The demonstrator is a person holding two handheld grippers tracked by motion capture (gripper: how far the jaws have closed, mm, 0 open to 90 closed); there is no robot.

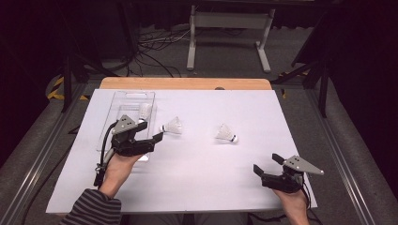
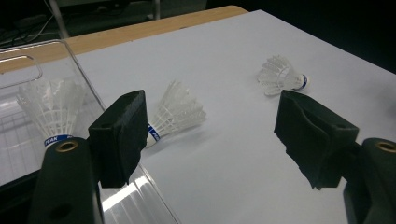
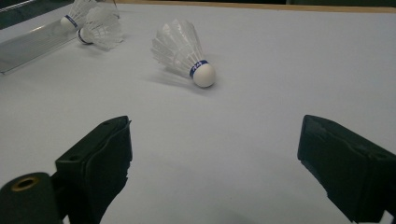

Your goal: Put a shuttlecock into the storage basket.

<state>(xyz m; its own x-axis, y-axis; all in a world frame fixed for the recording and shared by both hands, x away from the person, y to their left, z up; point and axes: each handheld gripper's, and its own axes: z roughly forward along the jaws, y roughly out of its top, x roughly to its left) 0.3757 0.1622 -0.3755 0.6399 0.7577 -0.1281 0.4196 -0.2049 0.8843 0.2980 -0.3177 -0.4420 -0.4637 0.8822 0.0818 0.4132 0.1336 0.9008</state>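
Three white feather shuttlecocks with blue bands are in view. One shuttlecock [image 1: 144,111] [image 2: 49,112] stands in a clear plastic tray [image 1: 109,123] [image 2: 84,84] at the left. A second shuttlecock [image 1: 172,125] [image 2: 177,112] [image 3: 100,25] lies on the white sheet just right of the tray. My left gripper [image 1: 150,131] [image 2: 210,135] is open, its jaws over the tray's right edge with this shuttlecock just beyond them. The third shuttlecock [image 1: 226,134] [image 2: 281,77] [image 3: 184,53] lies mid-sheet on its side. My right gripper [image 1: 267,163] [image 3: 215,163] is open and empty near the front right, well short of that shuttlecock.
The white sheet [image 1: 197,183] covers most of a wooden table [image 1: 187,83], whose back edge shows beyond it. Behind the table, on the dark floor, are cables and a white frame leg [image 1: 191,42].
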